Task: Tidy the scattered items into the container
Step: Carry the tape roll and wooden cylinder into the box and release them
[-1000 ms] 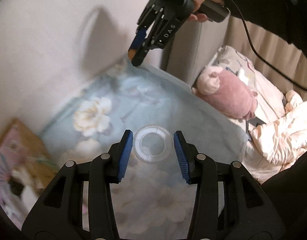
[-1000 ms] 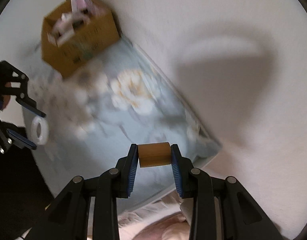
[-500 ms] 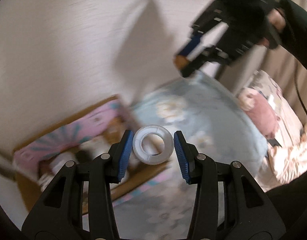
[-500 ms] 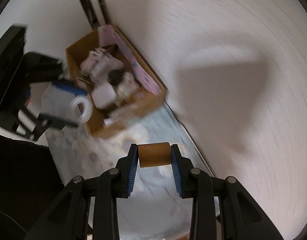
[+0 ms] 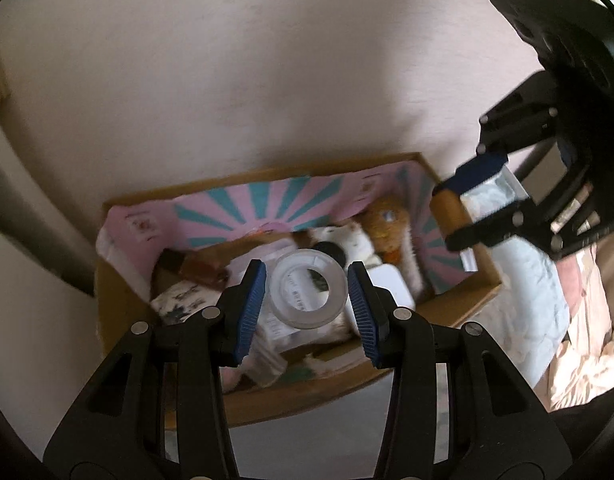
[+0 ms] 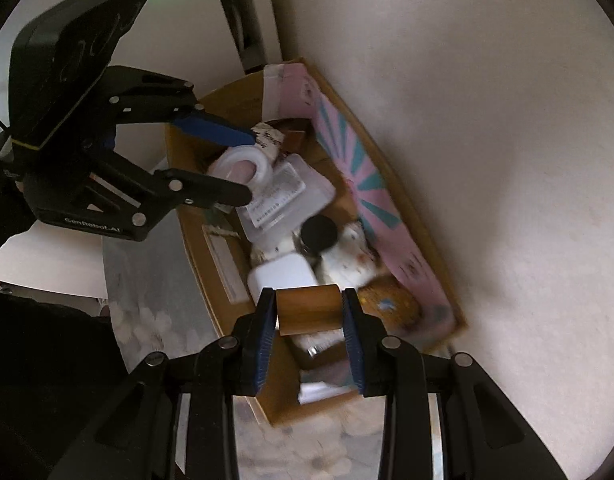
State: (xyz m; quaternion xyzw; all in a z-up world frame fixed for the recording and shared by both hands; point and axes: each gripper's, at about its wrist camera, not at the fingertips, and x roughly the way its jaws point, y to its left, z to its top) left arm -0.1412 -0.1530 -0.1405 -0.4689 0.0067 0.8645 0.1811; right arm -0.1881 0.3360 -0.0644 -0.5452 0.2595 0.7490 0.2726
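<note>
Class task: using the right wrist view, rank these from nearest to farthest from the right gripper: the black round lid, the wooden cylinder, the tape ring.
1. wooden cylinder, clamped in the right gripper.
2. black round lid, mid-box, just beyond.
3. tape ring, far end, held by the left gripper.

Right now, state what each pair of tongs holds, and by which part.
Left tongs: translucent white tape ring, gripped across its outer rim. Right tongs: short brown wooden cylinder, clamped by its flat ends.

Clear tape roll (image 5: 308, 289) and wooden cylinder (image 6: 309, 309) above full cardboard box (image 5: 481, 280).
</note>
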